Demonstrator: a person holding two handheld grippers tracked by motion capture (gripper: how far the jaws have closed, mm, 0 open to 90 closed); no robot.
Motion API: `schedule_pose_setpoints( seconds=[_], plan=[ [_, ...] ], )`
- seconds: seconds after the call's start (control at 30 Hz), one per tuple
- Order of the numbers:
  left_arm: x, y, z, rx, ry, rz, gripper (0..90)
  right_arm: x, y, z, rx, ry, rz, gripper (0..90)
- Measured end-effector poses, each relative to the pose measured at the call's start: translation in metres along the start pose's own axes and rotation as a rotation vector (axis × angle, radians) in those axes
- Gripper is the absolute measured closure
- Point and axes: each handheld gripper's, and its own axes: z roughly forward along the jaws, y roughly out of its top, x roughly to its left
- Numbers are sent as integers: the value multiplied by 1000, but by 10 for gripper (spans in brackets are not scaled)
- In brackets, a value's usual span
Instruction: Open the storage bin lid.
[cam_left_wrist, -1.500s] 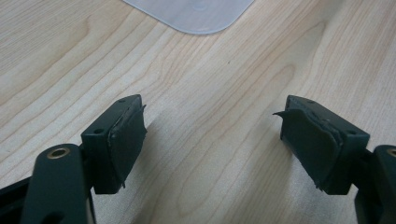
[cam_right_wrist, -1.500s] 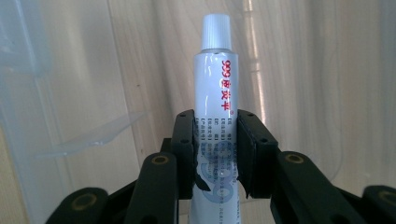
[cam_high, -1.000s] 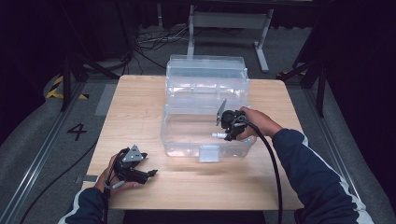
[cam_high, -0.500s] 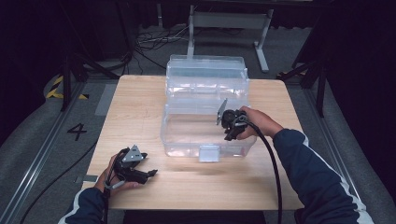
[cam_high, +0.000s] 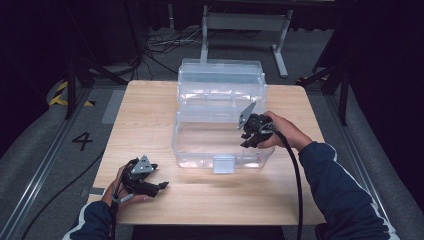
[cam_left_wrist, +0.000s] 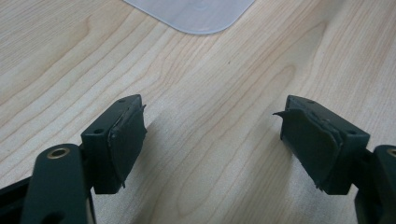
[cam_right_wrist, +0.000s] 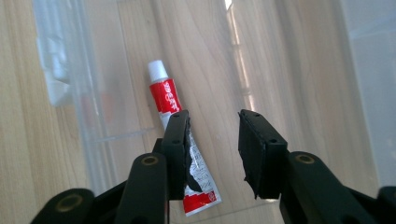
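While the right tongs (cam_right_wrist: 214, 154) have just been opening, the tube (cam_right_wrist: 180, 140) lies free beneath their left jaw.

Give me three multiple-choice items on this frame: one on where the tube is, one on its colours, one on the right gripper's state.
1. Where does the tube lie?
A. on the floor of the clear box
B. on the bare table beside the left gripper
C. between the left gripper's jaws

2. What colours does the tube show?
A. blue and yellow
B. red and white, with a white cap
C. all black

3. How does the right gripper stand?
A. clamped on the tube
B. open, nothing between its jaws
C. shut on the box's latch

Answers: 1 A, the right gripper view shows it lying inside the clear walls. 2 B, red bands and white cap are plain. 3 B, a gap shows between the jaws, with the tube below them.
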Motion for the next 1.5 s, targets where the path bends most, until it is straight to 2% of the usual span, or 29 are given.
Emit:
schedule_pose_setpoints(
  seconds=[0.13,0.33,0.37,0.47,0.53,0.6,0.77,0.93,1.0,1.13,1.2,1.3,1.5],
  plan=[
    [0,0,0,0,0,-2,224,3,-4,-6,-42,-17,17,622],
    [-1,4,0,25,13,-8,225,1,-15,-13,-140,-52,53,593],
    [-2,5,1,36,15,-16,225,1,-18,-15,-164,-69,50,580],
    [-3,9,1,58,14,-8,250,2,-24,-21,-229,-95,72,573],
    [-3,13,0,67,27,-1,253,2,-29,-26,-271,-129,80,543],
    [-4,16,0,60,32,-2,261,3,-31,-28,-291,-133,89,532],
    [-11,39,-13,-3,36,39,264,4,-45,-46,-397,-187,115,495],
    [-25,66,-24,-48,53,109,263,5,-50,-54,-434,-214,121,466],
    [-30,75,-29,-79,51,130,267,4,-52,-58,-455,-234,123,458],
    [-39,93,-38,-109,40,179,272,4,-52,-69,-496,-266,132,458],
    [-40,97,-38,-115,39,188,275,3,-51,-73,-503,-275,130,456],
    [-42,107,-35,-93,32,214,280,-1,-48,-80,-516,-301,137,454],
    [-42,118,-26,-59,13,227,284,-13,-40,-89,-533,-333,147,451]
  ],
)
